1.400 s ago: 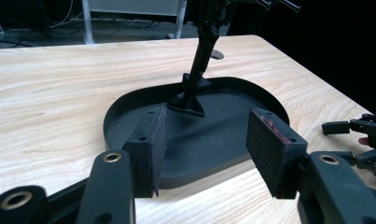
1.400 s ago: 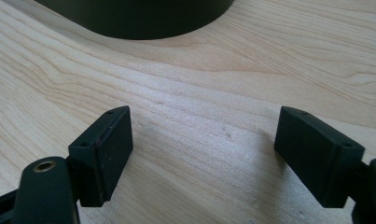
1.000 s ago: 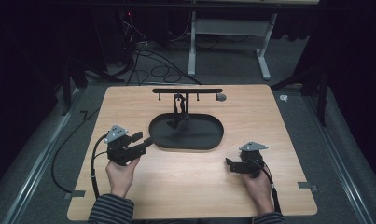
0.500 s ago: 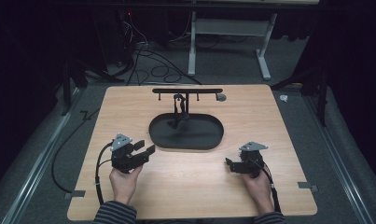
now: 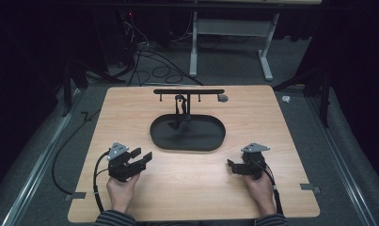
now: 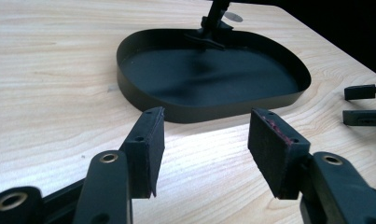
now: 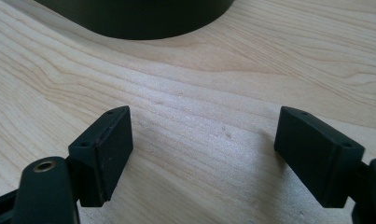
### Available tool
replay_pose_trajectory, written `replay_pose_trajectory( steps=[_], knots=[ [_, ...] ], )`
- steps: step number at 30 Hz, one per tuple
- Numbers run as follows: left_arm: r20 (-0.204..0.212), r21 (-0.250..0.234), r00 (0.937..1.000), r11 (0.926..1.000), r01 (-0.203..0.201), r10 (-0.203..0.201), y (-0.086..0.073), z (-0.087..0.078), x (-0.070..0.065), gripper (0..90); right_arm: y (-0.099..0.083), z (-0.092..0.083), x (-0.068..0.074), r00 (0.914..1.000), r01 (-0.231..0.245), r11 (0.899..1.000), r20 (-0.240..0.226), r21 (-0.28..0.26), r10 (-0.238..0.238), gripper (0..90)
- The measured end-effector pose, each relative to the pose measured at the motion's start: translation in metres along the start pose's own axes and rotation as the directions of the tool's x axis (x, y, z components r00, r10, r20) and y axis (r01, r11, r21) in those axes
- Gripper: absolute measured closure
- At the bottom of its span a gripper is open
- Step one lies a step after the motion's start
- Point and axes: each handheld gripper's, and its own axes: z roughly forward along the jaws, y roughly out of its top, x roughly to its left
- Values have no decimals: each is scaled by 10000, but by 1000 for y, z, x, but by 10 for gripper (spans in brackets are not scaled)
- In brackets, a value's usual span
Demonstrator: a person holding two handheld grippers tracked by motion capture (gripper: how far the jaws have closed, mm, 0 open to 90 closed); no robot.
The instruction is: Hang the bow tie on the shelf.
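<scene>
Pale wood-grain table (image 5: pixel 272 122), black oval tray (image 5: pixel 187 134), both hand-held grippers (image 5: pixel 141 159) (image 5: pixel 231 165) agape, empty

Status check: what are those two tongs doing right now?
Left tongs open, empty. Right tongs open, empty. Black tray sits between, untouched. Nothing in the way.

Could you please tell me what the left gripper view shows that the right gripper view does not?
The left gripper view shows the black oval tray's inside, the stand post at its far rim and the right gripper. The right gripper view shows its own open black jaws. Both share the light wooden table and the tray's outer wall.
</scene>
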Motion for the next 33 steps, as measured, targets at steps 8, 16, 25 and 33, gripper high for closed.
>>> replay_pose_trajectory(
  steps=[8, 16, 25, 33],
  knots=[
    [-170, 311, 9999, 9995, 17, -12, -8, 5, 4, 463, 0, 0, 0, 10000, 2, 10000, -2, 0, -2, 206],
    [-325, 438, 9995, 9990, 64, -50, -13, 9, 6, 464, 0, 0, 0, 10000, 14, 10000, 5, -8, -14, 206],
    [-155, 587, 9993, 9976, 359, -351, -10, 12, 8, 464, 0, 0, 0, 10000, 10, 10000, 3, -9, -10, 206],
    [-430, 847, 9991, 9964, 94, -57, -10, 20, 4, 464, 0, 0, 0, 10000, 12, 10000, 1, -7, -12, 206]
  ],
)
